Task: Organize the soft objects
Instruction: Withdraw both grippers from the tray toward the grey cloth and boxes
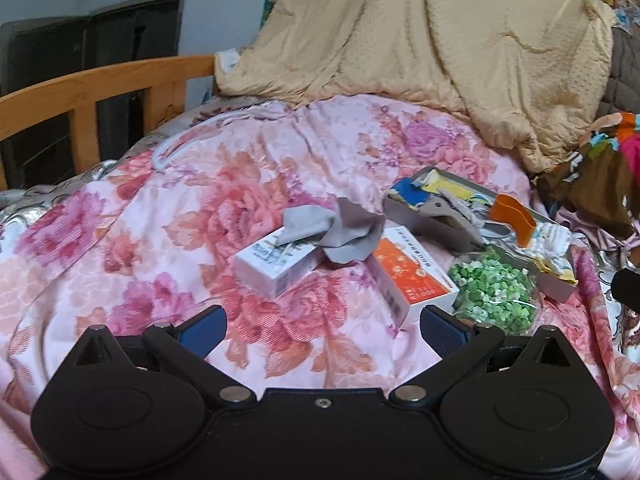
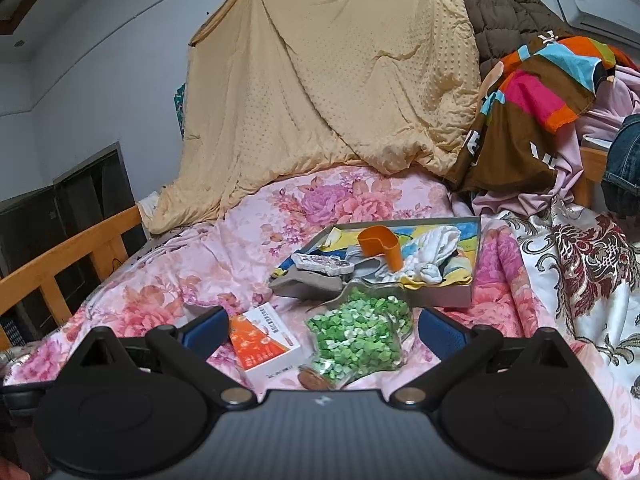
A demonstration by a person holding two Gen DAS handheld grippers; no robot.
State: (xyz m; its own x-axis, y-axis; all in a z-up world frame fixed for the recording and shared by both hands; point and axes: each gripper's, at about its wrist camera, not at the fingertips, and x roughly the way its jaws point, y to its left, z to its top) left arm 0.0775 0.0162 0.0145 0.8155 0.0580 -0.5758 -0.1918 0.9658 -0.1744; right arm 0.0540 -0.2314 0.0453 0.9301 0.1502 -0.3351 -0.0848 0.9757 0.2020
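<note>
A crumpled grey cloth (image 1: 340, 234) lies across a white box (image 1: 274, 266) on the pink floral bedspread (image 1: 160, 216). To its right sit an orange-and-white box (image 1: 416, 276) (image 2: 264, 342) and a clear bag of green pieces (image 1: 494, 292) (image 2: 360, 334). Behind them a shallow grey tray (image 1: 554, 286) (image 2: 448, 298) holds an orange cup (image 2: 380, 250), a bundled white cloth (image 2: 434, 250) and other items. My left gripper (image 1: 324, 330) is open, low over the bedspread in front of the boxes. My right gripper (image 2: 322, 330) is open, its fingers on either side of the bag and orange box, not touching them.
A tan quilt (image 2: 320, 92) hangs at the head of the bed. Piled clothes (image 2: 532, 104), one brightly striped, fill the right side. A wooden bed rail (image 1: 92, 92) runs along the left. A patterned cream blanket (image 2: 580, 264) lies at the right.
</note>
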